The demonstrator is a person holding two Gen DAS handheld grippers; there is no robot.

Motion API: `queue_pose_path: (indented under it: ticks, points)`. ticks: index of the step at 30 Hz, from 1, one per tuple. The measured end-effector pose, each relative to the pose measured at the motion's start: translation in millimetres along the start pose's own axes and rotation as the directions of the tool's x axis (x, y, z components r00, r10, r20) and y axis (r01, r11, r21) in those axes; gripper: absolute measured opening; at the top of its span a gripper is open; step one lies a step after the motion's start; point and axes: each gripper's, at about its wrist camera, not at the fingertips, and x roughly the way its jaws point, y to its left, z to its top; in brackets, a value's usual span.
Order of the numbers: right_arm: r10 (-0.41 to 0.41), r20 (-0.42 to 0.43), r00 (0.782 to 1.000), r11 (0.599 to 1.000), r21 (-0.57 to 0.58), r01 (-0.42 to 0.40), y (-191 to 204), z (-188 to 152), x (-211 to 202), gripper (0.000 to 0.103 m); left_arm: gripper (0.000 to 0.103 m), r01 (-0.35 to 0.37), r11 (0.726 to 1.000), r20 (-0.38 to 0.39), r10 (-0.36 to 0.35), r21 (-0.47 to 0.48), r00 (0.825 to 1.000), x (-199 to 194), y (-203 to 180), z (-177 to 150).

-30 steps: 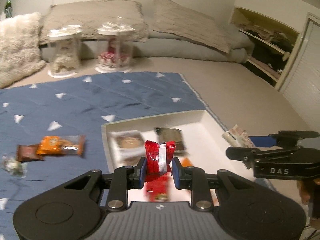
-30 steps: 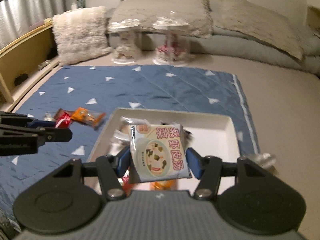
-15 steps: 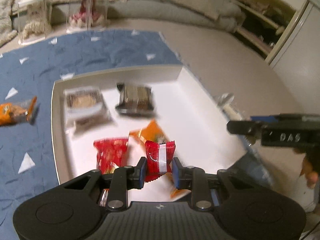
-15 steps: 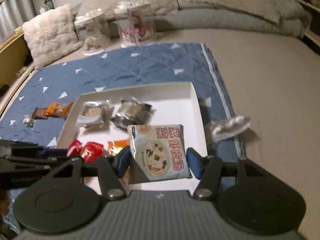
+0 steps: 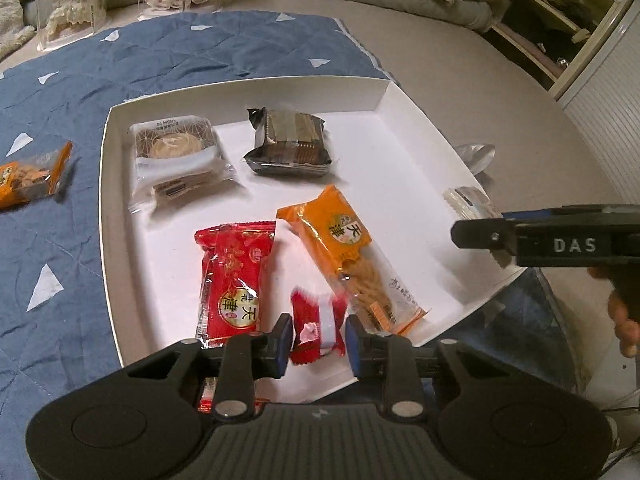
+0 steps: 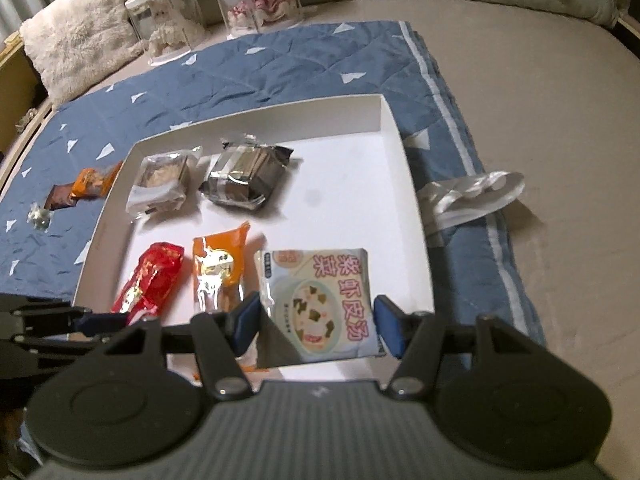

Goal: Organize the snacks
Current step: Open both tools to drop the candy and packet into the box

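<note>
Two tools work over the white tray point(image 5: 105, 216), each with a snack between its fingers. The left tool point(image 5: 316, 340) has a small red-and-white wrapper point(image 5: 316, 326) between its blue pads; a sliver of gap shows on either side, so whether the pads press it cannot be told for sure, and the wrapper is blurred. It sits low over the tray's near edge, between the long red packet point(image 5: 234, 276) and the orange packet point(image 5: 348, 252), both lying flat on the tray floor. The right tool point(image 6: 316, 322) is closed on a pale blue soup sachet point(image 6: 318, 304), held upright over the tray's near right corner, just beside the orange packet.

At the tray's far side lie a clear-wrapped round pastry point(image 5: 176, 156) and a dark cracker pack point(image 5: 290, 142).

The left wrist view alone shows the right tool from the side, marked DAS, and the red-and-white wrapper. Only the right wrist view shows the sachet, a brown packet point(image 6: 60, 202) and a small clear candy point(image 6: 39, 216) on the blue blanket point(image 6: 280, 64) left of the tray, and a crumpled clear wrapper point(image 6: 472, 196) at the blanket's right edge.
</note>
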Motion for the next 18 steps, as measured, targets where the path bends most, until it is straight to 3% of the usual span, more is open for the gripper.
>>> queue_pose_path:
  ticks: [2, 4, 13, 18]
  points:
    - [-0.024, 0.017, 1.000, 1.000, -0.010, 0.024, 3, 1, 4, 0.075, 0.054, -0.003, 1.000, 0.002, 0.003, 0.001, 1.000, -1, 0, 1]
    - [-0.052, -0.003, 0.999, 0.998, -0.029, 0.052, 7, 1, 9, 0.090, 0.057, -0.004, 1.000, 0.003, 0.004, 0.005, 1.000, -2, 0, 1]
    - [-0.102, -0.091, 0.991, 0.994, -0.042, 0.098, 10, -7, 16, 0.092, 0.062, -0.009, 1.000, 0.001, 0.009, 0.005, 1.000, -8, -2, 2]
    - [-0.091, -0.082, 0.992, 0.996, -0.032, 0.089, 9, -10, 8, 0.093, 0.066, -0.017, 1.000, 0.006, 0.017, 0.009, 1.000, -13, -3, 0]
